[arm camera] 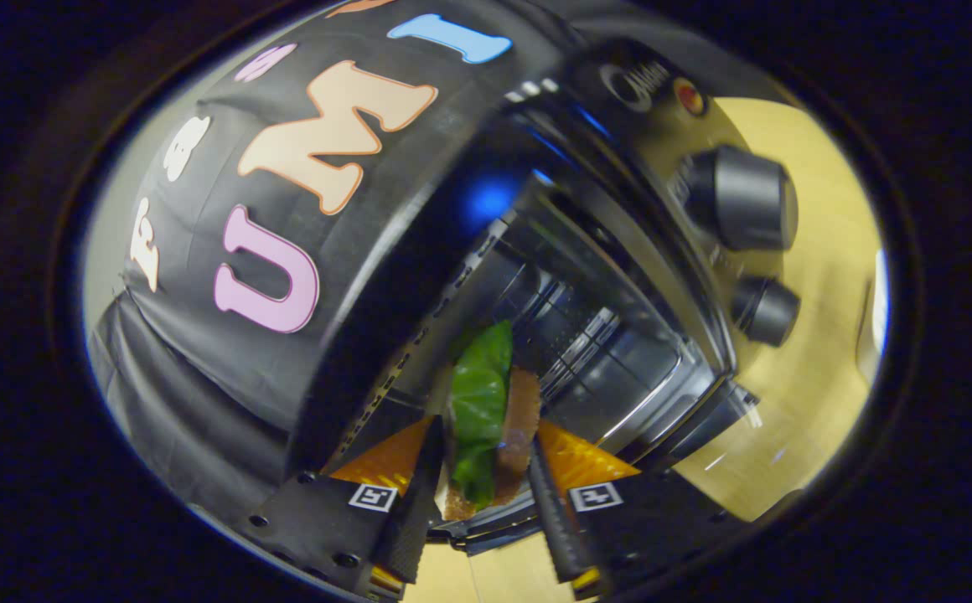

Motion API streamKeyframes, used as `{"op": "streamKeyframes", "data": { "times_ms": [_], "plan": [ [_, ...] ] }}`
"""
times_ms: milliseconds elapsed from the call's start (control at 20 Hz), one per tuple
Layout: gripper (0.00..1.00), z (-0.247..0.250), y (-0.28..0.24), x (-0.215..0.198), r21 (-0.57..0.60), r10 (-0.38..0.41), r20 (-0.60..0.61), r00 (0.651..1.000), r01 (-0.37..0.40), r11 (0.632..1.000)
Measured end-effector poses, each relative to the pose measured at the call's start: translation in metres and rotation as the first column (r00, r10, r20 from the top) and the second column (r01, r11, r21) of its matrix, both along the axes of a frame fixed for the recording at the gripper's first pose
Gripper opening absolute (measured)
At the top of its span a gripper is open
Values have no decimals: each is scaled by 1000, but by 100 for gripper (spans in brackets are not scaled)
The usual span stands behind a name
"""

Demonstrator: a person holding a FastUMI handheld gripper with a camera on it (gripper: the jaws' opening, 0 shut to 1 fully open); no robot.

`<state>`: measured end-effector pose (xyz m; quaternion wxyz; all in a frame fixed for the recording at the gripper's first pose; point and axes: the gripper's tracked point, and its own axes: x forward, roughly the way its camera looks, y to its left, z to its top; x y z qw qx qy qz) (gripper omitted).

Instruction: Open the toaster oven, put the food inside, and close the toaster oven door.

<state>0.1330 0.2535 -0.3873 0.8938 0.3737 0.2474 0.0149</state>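
Green leaf and brown bread: the food (490, 410) sits pinched between both fingers of my claw (482, 486), just at the mouth of the toaster oven (586, 335). Its door (687, 419) looks already open, so I judge placing the food and closing remain. Two knobs (746, 197) sit beside the opening, above the wooden surface (821, 276).

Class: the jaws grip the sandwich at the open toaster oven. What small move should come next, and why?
Probably ease the sandwich further into the toaster oven, then release. The gripper jaws both press on it, and the rack lies just beyond.
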Motion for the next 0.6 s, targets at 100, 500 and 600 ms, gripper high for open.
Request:
{"op": "streamKeyframes", "data": {
  "times_ms": [100,500,600],
  "plan": [
    [77,4,-11,-6,-141,11,-5,1000,-12,990],
    [99,33,-45,-64,-474,31,14,999,-21,880],
    [99,36,-44,-93,-479,61,-19,998,-63,876]
  ]
}}
